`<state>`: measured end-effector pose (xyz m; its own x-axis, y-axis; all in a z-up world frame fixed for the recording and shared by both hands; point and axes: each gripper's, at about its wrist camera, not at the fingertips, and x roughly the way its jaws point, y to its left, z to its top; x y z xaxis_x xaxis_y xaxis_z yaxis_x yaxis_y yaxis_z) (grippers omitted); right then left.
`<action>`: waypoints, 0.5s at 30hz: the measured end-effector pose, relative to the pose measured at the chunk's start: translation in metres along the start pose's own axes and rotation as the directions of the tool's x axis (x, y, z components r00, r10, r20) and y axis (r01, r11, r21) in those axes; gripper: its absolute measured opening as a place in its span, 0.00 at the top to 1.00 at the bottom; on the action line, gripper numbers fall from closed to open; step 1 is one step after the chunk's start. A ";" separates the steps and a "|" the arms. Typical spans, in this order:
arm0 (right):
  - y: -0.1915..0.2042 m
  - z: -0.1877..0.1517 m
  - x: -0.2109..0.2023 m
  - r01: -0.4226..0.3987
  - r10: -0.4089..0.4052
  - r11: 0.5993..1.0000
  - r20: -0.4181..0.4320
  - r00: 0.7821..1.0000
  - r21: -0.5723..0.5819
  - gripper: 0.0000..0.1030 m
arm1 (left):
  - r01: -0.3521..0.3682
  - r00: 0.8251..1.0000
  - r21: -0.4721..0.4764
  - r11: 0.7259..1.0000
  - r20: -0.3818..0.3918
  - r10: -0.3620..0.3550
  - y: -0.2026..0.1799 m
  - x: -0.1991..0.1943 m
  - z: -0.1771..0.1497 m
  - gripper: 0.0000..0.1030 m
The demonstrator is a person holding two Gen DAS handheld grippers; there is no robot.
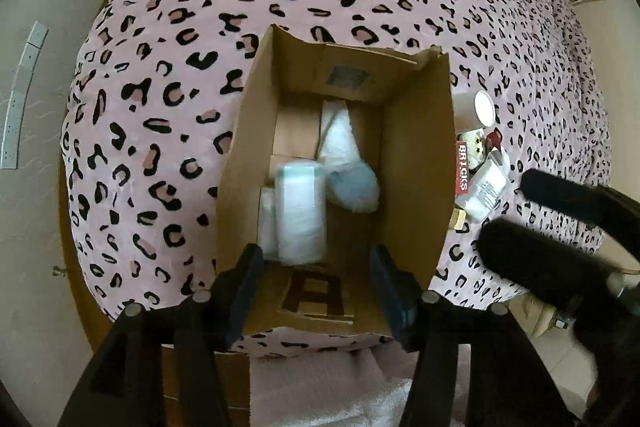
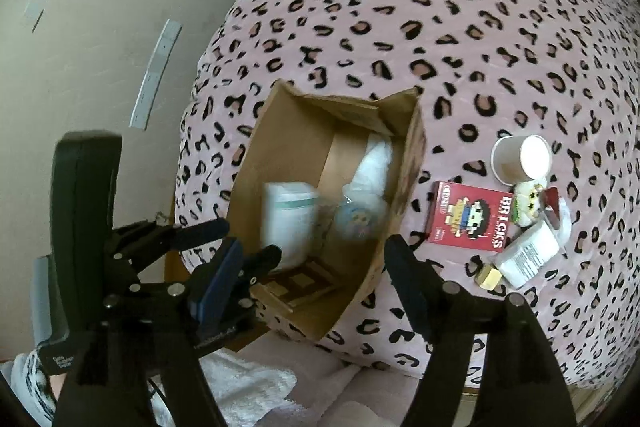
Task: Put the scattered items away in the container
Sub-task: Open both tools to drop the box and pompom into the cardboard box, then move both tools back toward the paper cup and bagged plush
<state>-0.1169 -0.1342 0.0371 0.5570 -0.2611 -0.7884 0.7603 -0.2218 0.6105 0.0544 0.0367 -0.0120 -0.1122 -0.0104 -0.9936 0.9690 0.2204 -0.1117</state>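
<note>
Cardboard box wall hides half the red carton.

Packets in box, cup right.

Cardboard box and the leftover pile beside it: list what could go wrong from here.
1. The cardboard box stands on a soft leopard-print blanket; a nudge from the tongs could tip it or shift it.
2. The white bottle, red Bricks box and paper cup lie crowded together; the open right tongs might knock a neighbour or catch two things.
3. The cup lies on its side and may roll.
</note>
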 end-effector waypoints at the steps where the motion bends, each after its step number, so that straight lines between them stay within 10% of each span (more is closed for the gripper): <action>1: -0.004 0.000 -0.002 0.005 -0.005 1.000 0.005 1.000 0.009 0.27 | -0.003 1.000 0.004 1.000 0.000 0.003 -0.001 0.000 0.000 0.44; 15: -0.051 -0.026 -0.016 0.058 -0.058 0.995 -0.002 0.998 0.086 0.26 | -0.037 0.999 0.095 0.995 0.032 0.034 -0.025 -0.009 -0.007 0.44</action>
<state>-0.1558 -0.0948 0.0163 0.5128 -0.2459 -0.8225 0.7596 -0.3165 0.5682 0.0301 0.0379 -0.0002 -0.0717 -0.0336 -0.9969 0.9890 0.1268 -0.0755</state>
